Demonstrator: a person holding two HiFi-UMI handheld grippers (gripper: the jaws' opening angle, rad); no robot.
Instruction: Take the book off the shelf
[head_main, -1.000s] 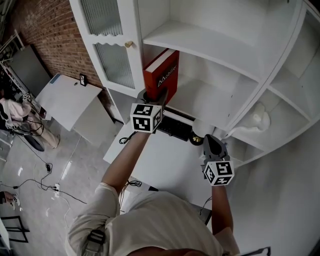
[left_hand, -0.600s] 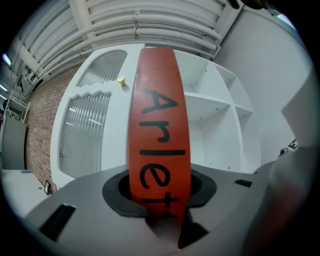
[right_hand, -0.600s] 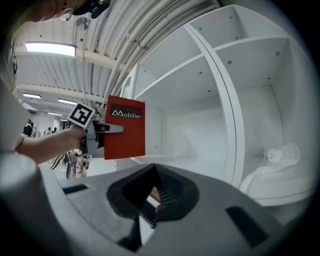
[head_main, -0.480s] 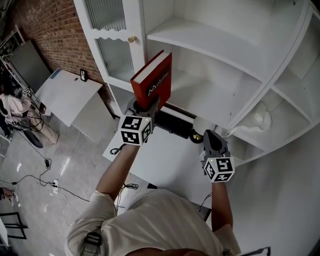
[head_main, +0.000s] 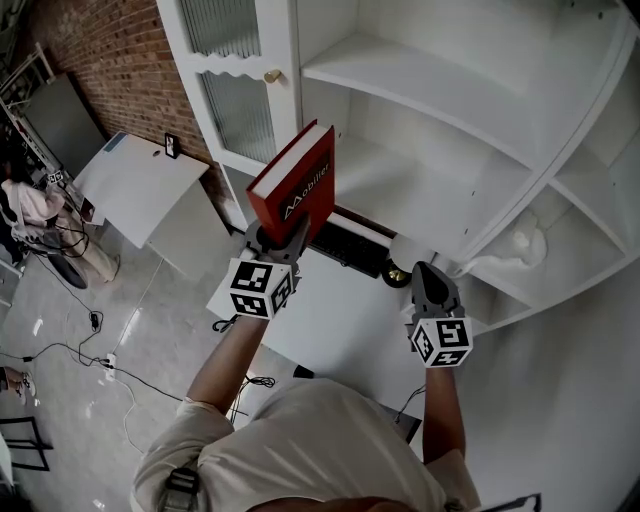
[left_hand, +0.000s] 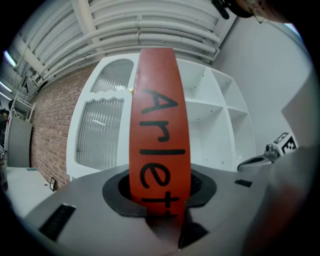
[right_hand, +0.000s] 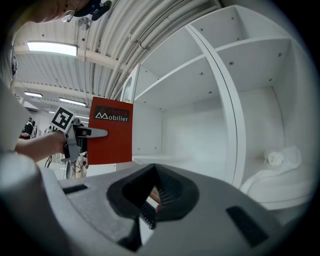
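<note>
Red book (head_main: 293, 188), white cover lettering, clamped in left gripper (head_main: 277, 241)

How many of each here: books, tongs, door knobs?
red book: 1
tongs: 2, the left tongs and the right tongs
door knob: 1
Total: 4
</note>
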